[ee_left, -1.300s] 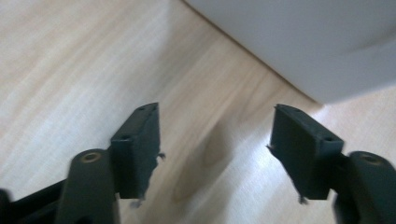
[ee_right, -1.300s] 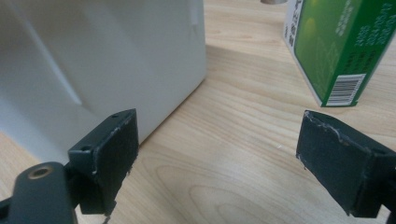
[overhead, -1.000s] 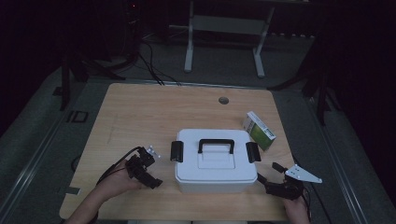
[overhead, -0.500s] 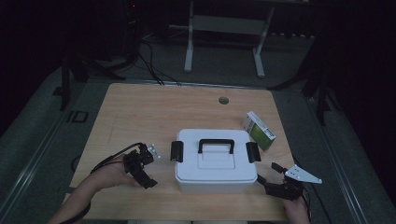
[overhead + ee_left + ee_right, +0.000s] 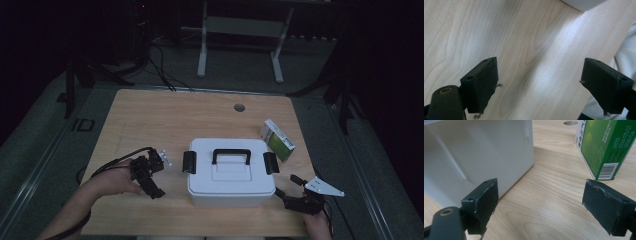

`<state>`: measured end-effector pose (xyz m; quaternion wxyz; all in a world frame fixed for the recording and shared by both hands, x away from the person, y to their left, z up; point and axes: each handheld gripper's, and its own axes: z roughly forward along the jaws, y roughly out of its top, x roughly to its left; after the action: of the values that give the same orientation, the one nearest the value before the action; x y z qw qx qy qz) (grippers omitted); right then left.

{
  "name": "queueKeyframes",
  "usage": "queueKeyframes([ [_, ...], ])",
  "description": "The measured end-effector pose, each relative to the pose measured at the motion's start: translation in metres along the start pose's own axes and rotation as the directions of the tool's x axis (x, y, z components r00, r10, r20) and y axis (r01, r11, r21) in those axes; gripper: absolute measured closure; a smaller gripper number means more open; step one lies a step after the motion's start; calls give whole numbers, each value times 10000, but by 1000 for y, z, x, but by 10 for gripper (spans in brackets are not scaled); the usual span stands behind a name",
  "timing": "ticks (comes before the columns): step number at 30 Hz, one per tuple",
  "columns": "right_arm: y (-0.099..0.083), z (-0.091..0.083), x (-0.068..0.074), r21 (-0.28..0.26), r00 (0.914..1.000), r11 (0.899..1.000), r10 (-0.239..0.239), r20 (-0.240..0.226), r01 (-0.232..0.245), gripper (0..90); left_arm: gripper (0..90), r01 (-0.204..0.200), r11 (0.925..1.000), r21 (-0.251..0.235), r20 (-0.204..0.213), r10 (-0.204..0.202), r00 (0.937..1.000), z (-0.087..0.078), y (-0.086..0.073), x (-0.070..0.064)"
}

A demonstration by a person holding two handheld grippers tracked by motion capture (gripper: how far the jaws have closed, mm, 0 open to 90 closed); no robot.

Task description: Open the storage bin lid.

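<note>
Scene: a wooden table (image 5: 150, 115) with a white box (image 5: 231, 172) near its front edge, lid on, black handle (image 5: 231, 154) lying flat on top.
Box latches: a black latch (image 5: 189, 161) on the box's left end and another latch (image 5: 270, 163) on its right end; both look folded down against the lid.
Carton: a green and white carton (image 5: 277, 139) lies just beside the box's far right corner, apart from it.
Left gripper (image 5: 159, 176): low over the table, left of the box and near its left latch; jaws wide apart, nothing between them but bare wood.
Right gripper (image 5: 287, 185): at the box's near right corner, close to the wall but not touching; jaws wide apart and empty, with the box wall (image 5: 479, 150) to one side and the carton (image 5: 604, 147) ahead.
Step in hand: judging by the pose, both grippers are lining up on the two ends of the box, either to free the latches or to lift it.
Next move: each gripper needs to rise to latch height and close in squarely from its own side, without knocking the carton.
</note>
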<state>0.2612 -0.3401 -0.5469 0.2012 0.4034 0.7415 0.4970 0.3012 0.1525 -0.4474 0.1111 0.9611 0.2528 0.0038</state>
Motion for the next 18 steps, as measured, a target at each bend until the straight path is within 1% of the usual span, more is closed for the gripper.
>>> queueKeyframes([
  [3, 0, 0, 0, 0, 10000, 10000, 27, -63, -27, 133, 145, -230, 9997, 45, 29, 230, 9997, -8, 4, -2],
  [4, 0, 0, 0, 0, 10000, 10000, 27, -63, -27, 133, 145, -230, 9997, 45, 29, 230, 9997, -8, 4, -2],
  [5, 0, 0, -1, 9, 9999, 10000, 64, -85, -64, 132, 146, -428, 9991, 81, 105, 427, 9990, -13, 6, -4],
  [8, 0, 0, 0, 16, 9999, 10000, 45, -98, -45, 133, 149, -523, 9985, 132, 123, 521, 9986, -18, 9, -6],
  [9, 0, 0, 0, 26, 9999, 10000, 34, -110, -33, 132, 149, -634, 9979, 146, 87, 633, 9980, -23, 13, -7],
  [11, -1, 0, 0, 56, 9999, 10000, 44, -146, -43, 132, 149, -685, 9976, 83, -26, 685, 9976, -29, 16, -9],
  [12, -1, 0, 0, 59, 9999, 10000, 9, -134, -8, 132, 149, -763, 9971, 48, 0, 763, 9971, -34, 18, -9],
  [13, -1, 0, 0, 66, 9999, 10000, -11, -160, 12, 132, 148, -763, 9971, 48, 0, 763, 9971, -34, 18, -9],
  [14, -1, 0, 0, 78, 9999, 10000, -20, -159, 22, 132, 149, -846, 9964, -112, 43, 846, 9964, -42, 21, -10],
  [16, 0, 1, 0, 86, 9999, 10000, -38, -150, 39, 132, 148, -867, 9962, -68, -23, 866, 9962, -45, 23, -10],
  [17, 0, 1, 0, 86, 9999, 9999, -67, -150, 68, 132, 149, -1001, 9950, -70, -145, 1000, 9949, -53, 28, -11],
  [18, 0, 1, 0, 86, 9999, 9999, -67, -150, 68, 132, 149, -1001, 9950, -70, -145, 1000, 9949, -53, 28, -11],
])
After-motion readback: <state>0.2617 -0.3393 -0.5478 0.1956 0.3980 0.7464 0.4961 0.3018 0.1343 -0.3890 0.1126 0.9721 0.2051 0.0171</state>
